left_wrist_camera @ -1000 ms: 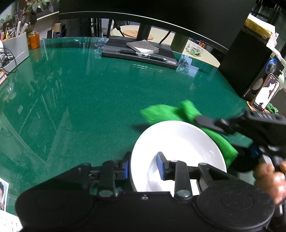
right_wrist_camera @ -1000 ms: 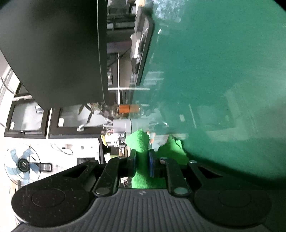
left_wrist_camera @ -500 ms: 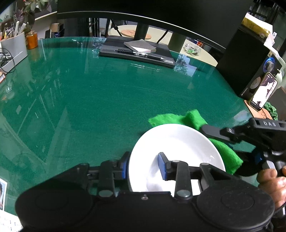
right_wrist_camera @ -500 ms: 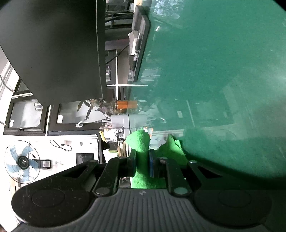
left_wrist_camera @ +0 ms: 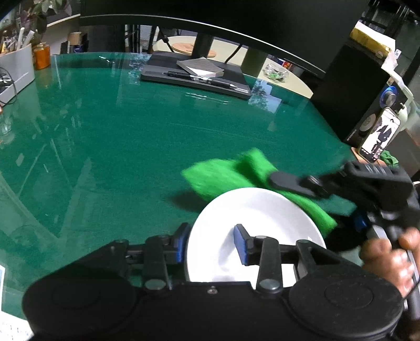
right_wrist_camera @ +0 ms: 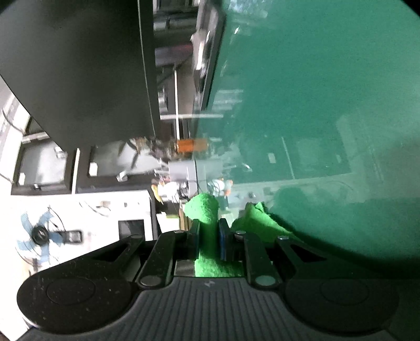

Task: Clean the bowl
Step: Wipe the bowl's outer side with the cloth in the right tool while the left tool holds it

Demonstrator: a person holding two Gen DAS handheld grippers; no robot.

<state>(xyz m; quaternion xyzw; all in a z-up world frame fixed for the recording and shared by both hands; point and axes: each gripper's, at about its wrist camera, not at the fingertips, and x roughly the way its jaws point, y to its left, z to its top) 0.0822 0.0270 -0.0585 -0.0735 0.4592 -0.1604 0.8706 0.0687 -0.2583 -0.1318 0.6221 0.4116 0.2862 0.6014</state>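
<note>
A white bowl (left_wrist_camera: 262,217) is held above the green glass table. My left gripper (left_wrist_camera: 211,242) is shut on its near rim, one pad outside and one inside. My right gripper (right_wrist_camera: 209,230) is shut on a bright green cloth (right_wrist_camera: 207,236). In the left wrist view the cloth (left_wrist_camera: 231,175) hangs over the bowl's far rim, with the right gripper (left_wrist_camera: 283,181) coming in from the right. The cloth is motion-blurred.
A dark keyboard stand with a notebook (left_wrist_camera: 199,72) sits at the table's back under a large monitor (left_wrist_camera: 210,15). A black speaker (left_wrist_camera: 354,97) and a phone (left_wrist_camera: 380,136) stand at the right. An orange can (left_wrist_camera: 42,56) and a grey box (left_wrist_camera: 15,76) are at the far left.
The right gripper and green cloth have shifted left along the bowl's far rim, after moving right half a second ago. The left gripper keeps its hold on the bowl.
</note>
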